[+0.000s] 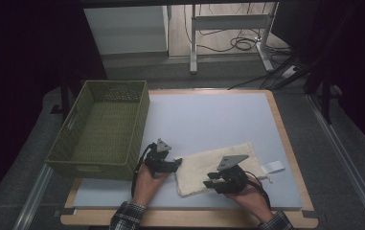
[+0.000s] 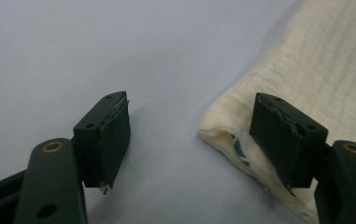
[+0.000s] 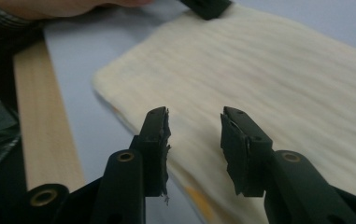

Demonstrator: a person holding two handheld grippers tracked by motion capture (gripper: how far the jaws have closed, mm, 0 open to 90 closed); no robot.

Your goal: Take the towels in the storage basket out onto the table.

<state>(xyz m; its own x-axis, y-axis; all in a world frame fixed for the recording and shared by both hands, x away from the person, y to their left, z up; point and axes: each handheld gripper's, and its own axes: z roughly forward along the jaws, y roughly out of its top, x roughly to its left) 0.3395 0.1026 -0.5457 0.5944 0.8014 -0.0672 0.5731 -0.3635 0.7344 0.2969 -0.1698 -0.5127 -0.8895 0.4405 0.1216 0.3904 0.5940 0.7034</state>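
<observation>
A cream folded cloth (image 1: 204, 163) lies on the pale mat toward the front of the table. My left gripper (image 1: 176, 162) sits at the cloth's left corner. In the left gripper view its jaws stand open (image 2: 190, 112), and the cloth's corner (image 2: 241, 135) lies against the inner side of the right-hand jaw, with bare mat in the gap. My right gripper (image 1: 210, 180) is over the cloth's near edge. In the right gripper view it (image 3: 195, 121) is open just above the cloth (image 3: 259, 74), with nothing pinched.
An empty green woven basket (image 1: 98, 129) stands at the left of the mat (image 1: 209, 115). A white tag (image 1: 272, 167) lies just right of the cloth. The wooden table edge (image 3: 45, 126) runs along the front.
</observation>
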